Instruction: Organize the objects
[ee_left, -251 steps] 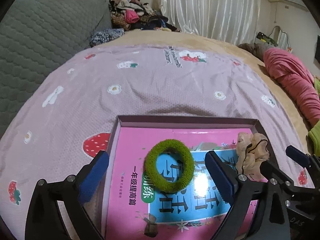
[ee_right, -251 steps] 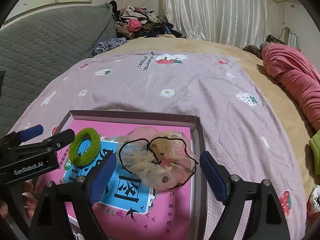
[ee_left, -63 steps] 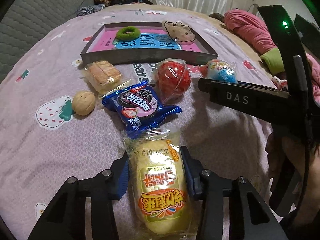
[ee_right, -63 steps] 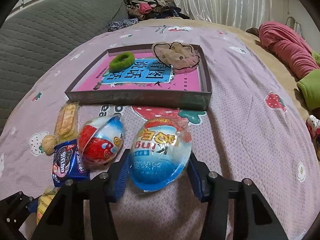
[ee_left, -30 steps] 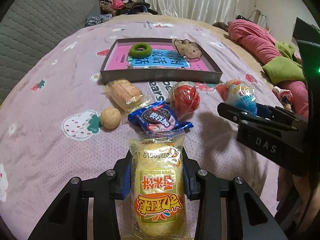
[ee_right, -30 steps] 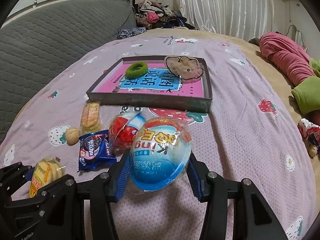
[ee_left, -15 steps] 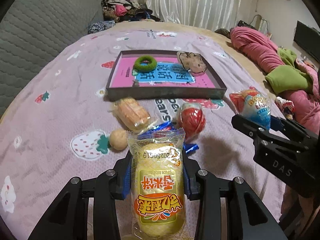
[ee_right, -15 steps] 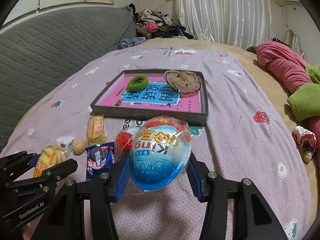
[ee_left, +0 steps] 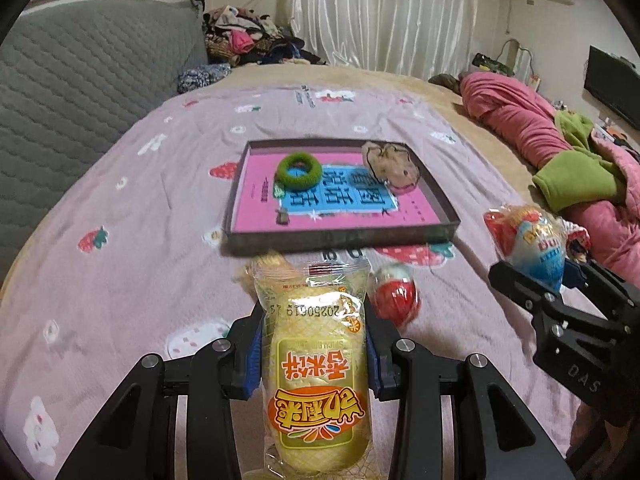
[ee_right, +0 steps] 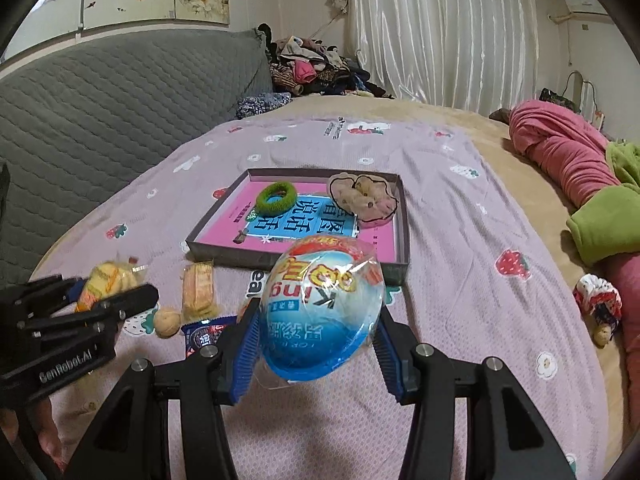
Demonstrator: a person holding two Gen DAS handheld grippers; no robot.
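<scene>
Hiding behind yellow snack pack (ee_left: 318, 364): blue cookie packet (ee_right: 202, 334)

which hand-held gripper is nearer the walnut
Left. In the right wrist view, the left hand-held gripper sits just left of the walnut; the right hand-held gripper is farther right.

left gripper (ee_left: 314, 354): blue pads clamp yellow snack packet (ee_left: 316, 364), lifted over the bed | right gripper (ee_left: 560, 284): at right edge, gripping blue-and-red egg toy (ee_left: 532, 240) | bedspread (ee_left: 120, 280): red egg toy (ee_left: 394, 294) near shallow box (ee_left: 340, 236) | box: green hair tie (ee_left: 299, 171), beige scrunchie (ee_left: 390, 162)
</scene>
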